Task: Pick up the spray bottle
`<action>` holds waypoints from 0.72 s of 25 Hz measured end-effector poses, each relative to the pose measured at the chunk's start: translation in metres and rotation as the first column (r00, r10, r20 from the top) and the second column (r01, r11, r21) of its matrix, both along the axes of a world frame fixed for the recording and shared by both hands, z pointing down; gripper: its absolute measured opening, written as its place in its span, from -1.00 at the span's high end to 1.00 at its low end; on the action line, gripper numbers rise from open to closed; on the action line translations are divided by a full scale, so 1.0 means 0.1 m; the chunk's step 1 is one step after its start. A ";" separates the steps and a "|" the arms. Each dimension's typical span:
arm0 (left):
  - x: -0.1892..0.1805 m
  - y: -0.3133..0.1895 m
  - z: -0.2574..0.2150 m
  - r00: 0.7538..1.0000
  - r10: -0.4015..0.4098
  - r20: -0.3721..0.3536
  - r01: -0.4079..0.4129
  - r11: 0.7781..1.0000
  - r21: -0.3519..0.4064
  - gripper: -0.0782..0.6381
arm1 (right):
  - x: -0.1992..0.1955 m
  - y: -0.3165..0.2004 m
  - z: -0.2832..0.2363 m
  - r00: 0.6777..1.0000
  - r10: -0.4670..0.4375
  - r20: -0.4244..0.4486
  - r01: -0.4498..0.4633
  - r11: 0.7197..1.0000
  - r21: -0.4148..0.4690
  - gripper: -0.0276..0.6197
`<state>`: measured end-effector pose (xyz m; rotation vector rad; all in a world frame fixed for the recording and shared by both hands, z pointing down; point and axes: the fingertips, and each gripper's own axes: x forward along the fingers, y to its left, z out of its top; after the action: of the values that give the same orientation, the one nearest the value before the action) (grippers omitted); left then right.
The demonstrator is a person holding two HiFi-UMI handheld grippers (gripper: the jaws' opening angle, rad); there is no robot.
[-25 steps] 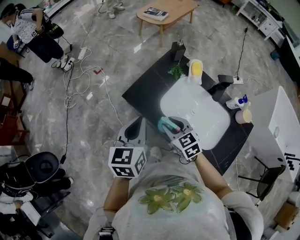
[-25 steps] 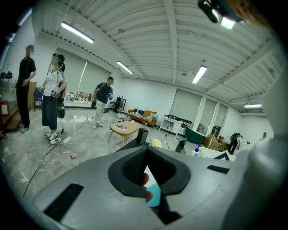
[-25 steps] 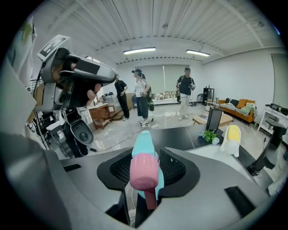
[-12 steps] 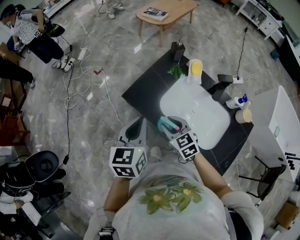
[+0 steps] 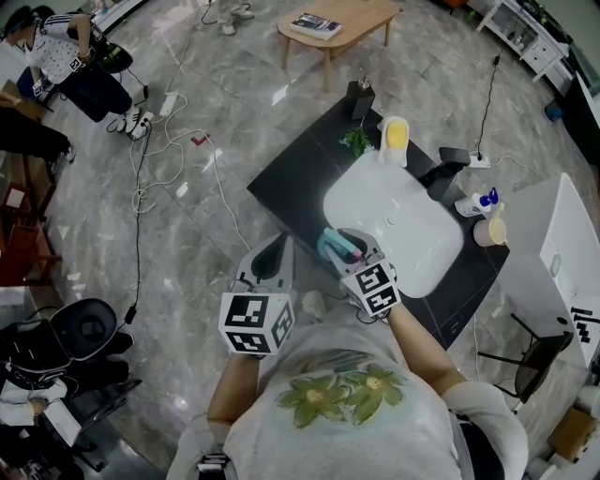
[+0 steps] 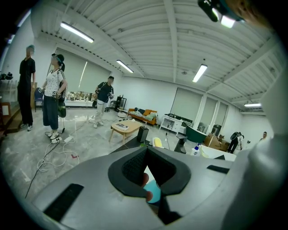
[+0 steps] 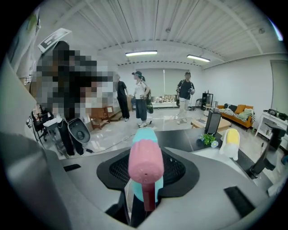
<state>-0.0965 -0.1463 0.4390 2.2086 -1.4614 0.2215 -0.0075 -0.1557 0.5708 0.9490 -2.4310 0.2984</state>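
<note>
- At the left, left gripper point(image 5: 266, 264) held near the person's chest, over the floor just off the counter's near corner; jaws a little apart, nothing between them.
- Just to its right, right gripper point(image 5: 352, 257) clamped on the spray bottle point(image 5: 334, 247): teal body between the pads, pink nozzle head turned toward that gripper's camera.
- Bottle above the near corner of the black counter point(image 5: 291, 183), at the rim of the white basin point(image 5: 394, 220); impossible to tell from above whether clear of the surface.
- Grasp apparently done; probably left to do: a plain lift away from the counter, if not made yet.
- Along the counter's far side: dark dispenser point(image 5: 362, 97), small green plant point(image 5: 356, 142), yellow-and-white item point(image 5: 396, 136); farther right, a white bottle with a blue head point(image 5: 476, 202).
- Around it, grey marbled floor point(image 5: 216, 84) with a person point(image 5: 61, 56) and loose white cables point(image 5: 150, 192) at the left, and a wooden table point(image 5: 342, 21) at the top.
</note>
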 end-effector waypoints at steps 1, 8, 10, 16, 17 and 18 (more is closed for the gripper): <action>-0.01 0.01 0.01 1.000 -0.001 0.001 0.001 1.000 -0.001 0.76 | 0.00 0.00 0.00 1.000 0.001 0.000 -0.001 1.000 0.005 0.51; -0.03 0.02 0.00 1.000 -0.005 -0.002 0.005 1.000 -0.005 0.76 | 0.02 -0.02 -0.02 1.000 0.010 -0.006 -0.009 1.000 0.011 0.49; -0.04 0.02 -0.01 1.000 -0.007 0.005 0.007 1.000 -0.004 0.76 | 0.03 -0.03 -0.04 1.000 0.012 0.001 -0.012 1.000 0.009 0.49; -0.02 0.04 -0.02 1.000 -0.009 0.009 0.009 1.000 0.000 0.76 | 0.04 -0.05 -0.11 1.000 0.012 0.013 -0.013 1.000 0.017 0.49; -0.01 0.04 -0.02 1.000 -0.009 0.009 0.009 1.000 0.001 0.76 | 0.04 -0.05 -0.13 1.000 0.012 0.015 -0.012 1.000 0.019 0.49; -0.01 0.05 -0.02 1.000 -0.009 0.009 0.009 1.000 0.002 0.76 | 0.04 -0.06 -0.14 1.000 0.010 0.018 -0.011 1.000 0.021 0.49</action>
<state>-0.0974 -0.1417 0.4366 2.2045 -1.4768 0.2269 -0.0039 -0.1616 0.5563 0.9726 -2.4503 0.2860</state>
